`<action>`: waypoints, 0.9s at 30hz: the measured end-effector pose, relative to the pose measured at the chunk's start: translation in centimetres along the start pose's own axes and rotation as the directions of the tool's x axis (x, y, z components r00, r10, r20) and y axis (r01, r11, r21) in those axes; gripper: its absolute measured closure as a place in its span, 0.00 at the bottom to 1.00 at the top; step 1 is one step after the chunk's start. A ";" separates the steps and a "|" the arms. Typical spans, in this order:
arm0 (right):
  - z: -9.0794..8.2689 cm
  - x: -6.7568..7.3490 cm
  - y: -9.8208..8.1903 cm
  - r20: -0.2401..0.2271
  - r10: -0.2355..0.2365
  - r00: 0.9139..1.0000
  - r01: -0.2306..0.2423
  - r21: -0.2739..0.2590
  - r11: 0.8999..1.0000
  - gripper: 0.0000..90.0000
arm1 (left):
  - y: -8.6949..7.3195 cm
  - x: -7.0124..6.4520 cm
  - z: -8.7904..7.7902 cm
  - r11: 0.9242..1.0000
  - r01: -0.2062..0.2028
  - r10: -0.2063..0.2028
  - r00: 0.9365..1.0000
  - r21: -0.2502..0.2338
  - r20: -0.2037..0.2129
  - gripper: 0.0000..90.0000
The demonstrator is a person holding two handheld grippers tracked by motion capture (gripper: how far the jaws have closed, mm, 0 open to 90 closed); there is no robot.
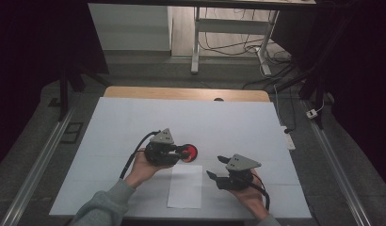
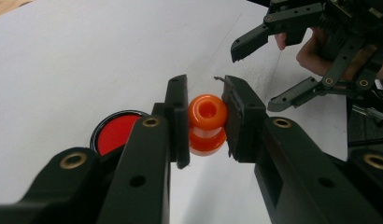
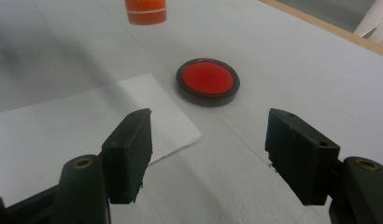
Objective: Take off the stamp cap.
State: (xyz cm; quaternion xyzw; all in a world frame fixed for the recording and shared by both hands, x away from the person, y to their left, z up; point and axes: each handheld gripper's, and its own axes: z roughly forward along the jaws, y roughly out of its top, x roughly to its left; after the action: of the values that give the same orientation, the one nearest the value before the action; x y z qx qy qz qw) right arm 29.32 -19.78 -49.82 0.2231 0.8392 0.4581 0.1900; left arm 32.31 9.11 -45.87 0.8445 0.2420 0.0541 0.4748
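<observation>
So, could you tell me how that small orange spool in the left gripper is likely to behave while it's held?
The orange spool looks like hard glossy plastic, so it probably stays stiff. The left gripper clamps it at the narrow waist, which likely stops it slipping out. It seems small and hollow, so probably light. Set on its side, its round shape would likely roll across the white table.

A big white sheet [image 1: 134,127] covers the wooden table [image 1: 181,92]. Past the table's far edge, a white desk frame [image 1: 229,33] stands on the floor, and black cables [image 1: 233,47] lie tangled under it.
</observation>
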 end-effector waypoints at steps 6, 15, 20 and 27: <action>0.4 0.3 0.2 -0.009 -0.006 1.000 0.006 0.001 1.000 0.35 | 0.0 0.0 0.0 1.000 -0.001 0.001 1.000 0.001 0.000 0.80; 1.1 1.0 0.6 -0.012 -0.021 1.000 0.021 0.008 1.000 0.35 | 0.1 -0.1 -0.1 1.000 -0.003 0.003 1.000 -0.004 0.000 0.80; 1.7 1.5 0.8 -0.028 -0.028 0.999 0.028 0.010 1.000 0.35 | 0.1 -0.1 -0.1 1.000 -0.005 0.005 1.000 -0.001 0.002 0.80; 2.3 2.0 1.1 -0.040 -0.035 0.999 0.036 0.010 0.999 0.35 | 0.1 -0.2 0.1 1.000 -0.005 0.005 1.000 0.000 0.005 0.80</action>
State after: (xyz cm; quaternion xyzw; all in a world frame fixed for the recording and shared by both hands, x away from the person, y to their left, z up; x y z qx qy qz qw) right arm 29.07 -16.58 -50.27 0.2000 0.8491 0.4546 0.1799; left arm 32.18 8.89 -45.82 0.8453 0.2388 0.0532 0.4750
